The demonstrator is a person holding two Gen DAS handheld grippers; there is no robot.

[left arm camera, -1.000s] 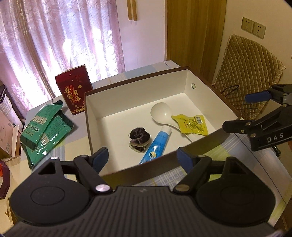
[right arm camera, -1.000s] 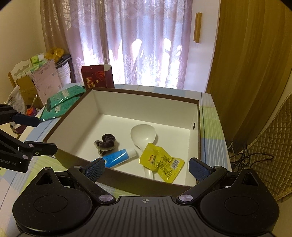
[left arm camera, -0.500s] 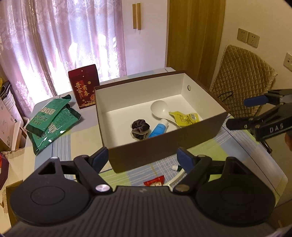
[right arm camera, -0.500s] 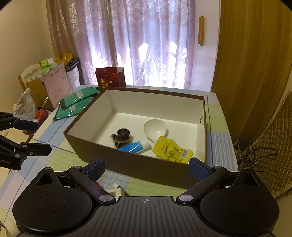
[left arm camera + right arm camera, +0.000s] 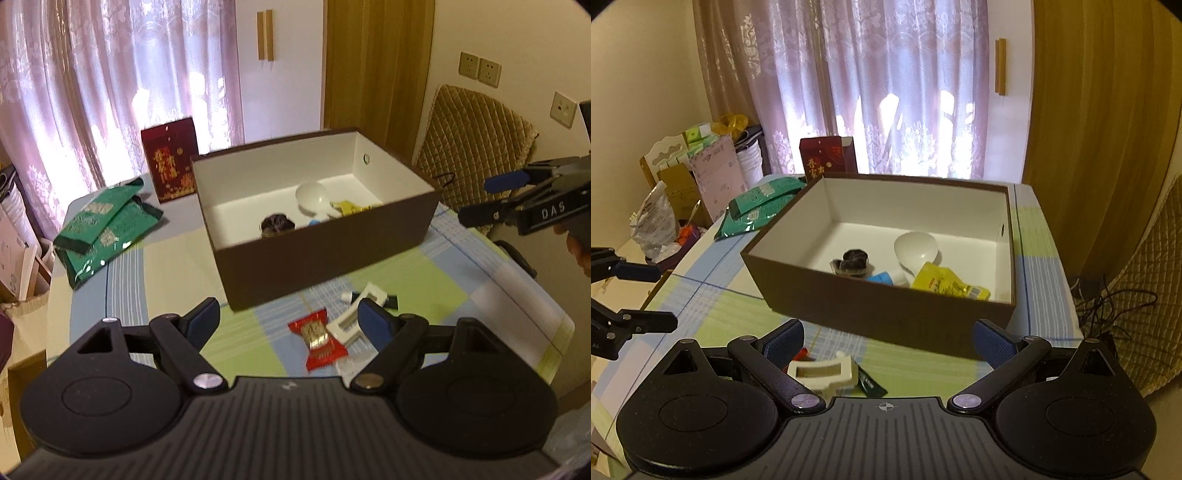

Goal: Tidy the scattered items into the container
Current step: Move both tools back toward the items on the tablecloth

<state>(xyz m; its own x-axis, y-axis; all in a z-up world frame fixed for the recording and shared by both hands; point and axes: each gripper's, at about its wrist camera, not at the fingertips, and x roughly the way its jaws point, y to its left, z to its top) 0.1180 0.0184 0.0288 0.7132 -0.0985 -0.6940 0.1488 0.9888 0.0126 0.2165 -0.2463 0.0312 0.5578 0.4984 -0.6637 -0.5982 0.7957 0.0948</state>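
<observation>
Checked tablecloth (image 5: 424, 280) holds my brown box (image 5: 332, 254), already containing spoon (image 5: 916, 249), tube (image 5: 882, 277), yellow packet (image 5: 945, 284). At six o'clock of it, red candy (image 5: 318, 338) and white clip (image 5: 822, 374) remain; my left gripper (image 5: 288, 319) and right gripper (image 5: 886, 341) are spread, empty.

The box (image 5: 886, 314) looks like matt brown cardboard, white inside. In front of it lies a glossy red foil wrapper (image 5: 319, 338) on the woven checked tablecloth (image 5: 436, 275).
</observation>
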